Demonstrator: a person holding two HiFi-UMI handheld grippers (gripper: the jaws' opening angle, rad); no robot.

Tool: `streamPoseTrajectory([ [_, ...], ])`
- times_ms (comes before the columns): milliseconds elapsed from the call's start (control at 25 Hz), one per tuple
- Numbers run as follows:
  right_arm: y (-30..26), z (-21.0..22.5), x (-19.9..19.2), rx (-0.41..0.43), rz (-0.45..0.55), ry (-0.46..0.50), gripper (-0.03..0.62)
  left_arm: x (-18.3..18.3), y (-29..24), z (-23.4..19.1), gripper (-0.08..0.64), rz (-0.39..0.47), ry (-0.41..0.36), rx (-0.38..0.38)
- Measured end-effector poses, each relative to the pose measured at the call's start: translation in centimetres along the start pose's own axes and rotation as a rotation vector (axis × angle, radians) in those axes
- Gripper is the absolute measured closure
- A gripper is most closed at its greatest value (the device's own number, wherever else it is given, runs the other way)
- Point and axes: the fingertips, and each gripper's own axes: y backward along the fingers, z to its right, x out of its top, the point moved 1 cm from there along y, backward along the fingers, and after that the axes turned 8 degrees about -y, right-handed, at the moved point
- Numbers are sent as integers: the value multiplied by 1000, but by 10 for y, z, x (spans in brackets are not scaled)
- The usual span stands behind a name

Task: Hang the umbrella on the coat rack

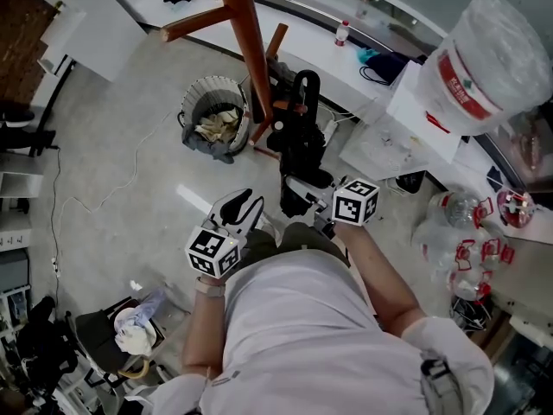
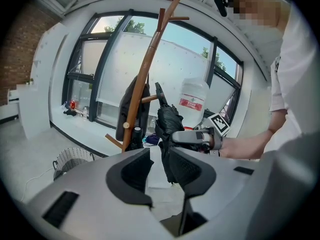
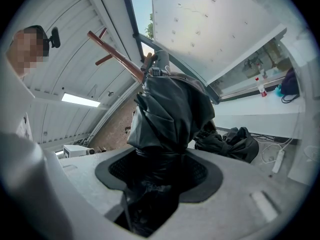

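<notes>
A folded black umbrella (image 1: 302,145) stands upright in my right gripper (image 1: 301,195), which is shut on its lower part. In the right gripper view its crumpled canopy (image 3: 170,114) fills the space between the jaws of the right gripper (image 3: 160,176), with the strap end pointing up. The wooden coat rack (image 1: 246,33) rises just beyond it, its pegs (image 3: 120,59) above the umbrella's tip. My left gripper (image 1: 240,207) hangs to the left, open and holding nothing. The left gripper view looks past the left gripper (image 2: 159,171) at the umbrella (image 2: 169,124), the right gripper (image 2: 192,136) and the rack (image 2: 142,79).
A wire waste basket (image 1: 214,119) stands left of the rack's foot. A dark garment (image 2: 131,109) hangs on the rack. A white window ledge (image 1: 346,67) runs behind, with a black bag (image 3: 230,141) on it. A large water jug (image 1: 484,59) sits at the right.
</notes>
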Motion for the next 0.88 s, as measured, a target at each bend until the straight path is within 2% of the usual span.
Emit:
streamPoseTrajectory([
  [880,-16,12,-36,-29,-50,-1,344,-19,26,7,449,-11,36,25],
])
